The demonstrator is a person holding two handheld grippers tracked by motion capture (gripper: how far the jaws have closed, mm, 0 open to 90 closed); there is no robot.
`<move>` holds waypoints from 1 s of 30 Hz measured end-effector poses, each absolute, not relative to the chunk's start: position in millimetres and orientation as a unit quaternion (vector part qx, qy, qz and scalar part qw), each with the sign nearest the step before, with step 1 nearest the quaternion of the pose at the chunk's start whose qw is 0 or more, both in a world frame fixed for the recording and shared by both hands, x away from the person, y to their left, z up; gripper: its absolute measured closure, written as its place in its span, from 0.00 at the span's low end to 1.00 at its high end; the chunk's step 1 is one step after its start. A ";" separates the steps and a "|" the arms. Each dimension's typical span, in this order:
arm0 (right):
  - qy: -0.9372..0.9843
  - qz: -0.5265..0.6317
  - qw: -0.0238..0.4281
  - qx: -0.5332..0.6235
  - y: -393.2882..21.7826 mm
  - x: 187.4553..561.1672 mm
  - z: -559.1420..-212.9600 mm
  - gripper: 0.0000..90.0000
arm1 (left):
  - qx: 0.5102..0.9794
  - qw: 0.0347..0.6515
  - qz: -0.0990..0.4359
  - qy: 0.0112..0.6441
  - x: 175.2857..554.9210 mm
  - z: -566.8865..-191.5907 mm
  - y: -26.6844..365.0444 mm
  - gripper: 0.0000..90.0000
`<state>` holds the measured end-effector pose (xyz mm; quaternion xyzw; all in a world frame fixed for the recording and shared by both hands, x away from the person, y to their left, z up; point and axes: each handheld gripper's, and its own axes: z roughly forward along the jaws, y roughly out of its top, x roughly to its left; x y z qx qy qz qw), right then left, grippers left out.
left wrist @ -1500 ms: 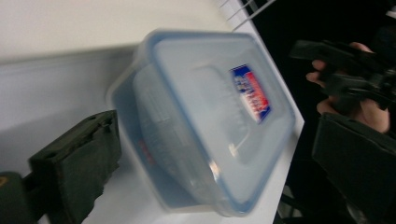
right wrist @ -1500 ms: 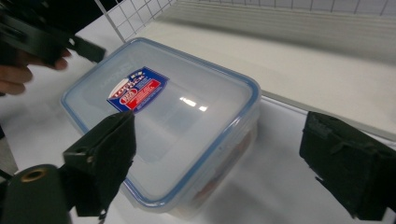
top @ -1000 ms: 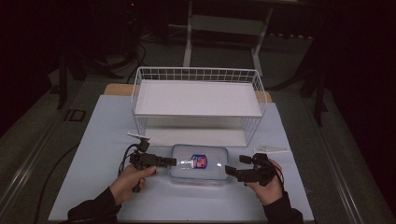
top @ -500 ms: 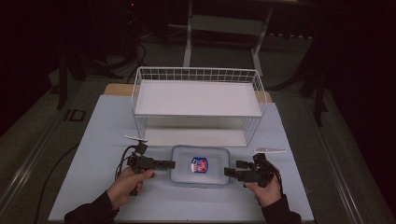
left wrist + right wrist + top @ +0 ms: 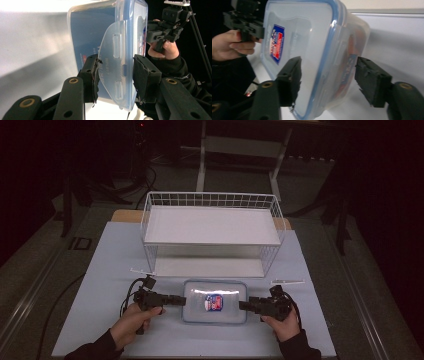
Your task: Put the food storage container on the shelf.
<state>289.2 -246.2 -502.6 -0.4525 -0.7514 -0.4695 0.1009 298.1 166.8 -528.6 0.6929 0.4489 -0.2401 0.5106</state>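
Note:
A clear plastic container (image 5: 215, 302) with a blue-rimmed lid and a red and blue label lies flat on the table in front of the rack. My left gripper (image 5: 182, 300) is at its left end. In the left gripper view the left gripper (image 5: 116, 75) has just closed, and its pads press the lid (image 5: 130, 30) and the side latch flap. My right gripper (image 5: 242, 306) is at the right end. In the right gripper view the right gripper (image 5: 328, 77) has just been closing around the container (image 5: 307, 32). One pad is at the lid and the other stands a little off the underside.
A white wire rack (image 5: 210, 195) with an upper and a lower shelf stands just behind the container. The pale table (image 5: 110, 260) spreads to both sides of it, with dark floor beyond its edges. Each gripper view shows the other hand (image 5: 163, 50) (image 5: 234, 47) at the container's far end.
The left jaws have closed onto the container's left end. The right jaws have narrowed around its right end. Neither hand nor the container has shifted noticeably.

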 end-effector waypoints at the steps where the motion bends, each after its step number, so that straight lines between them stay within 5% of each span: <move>1: -0.751 -0.471 0.107 -0.450 -246.0 288.5 -501.7 0.52 | 0.694 0.510 -0.239 0.447 297.4 -528.4 167.0 0.63; 18: -0.749 -0.473 0.102 -0.452 -247.3 281.2 -495.0 0.57 | 0.702 0.524 -0.186 0.444 279.1 -518.5 161.8 0.63; 30: -0.739 -0.504 0.070 -0.441 -246.0 311.0 -463.5 0.57 | 0.695 0.558 -0.129 0.435 298.3 -489.7 162.0 0.63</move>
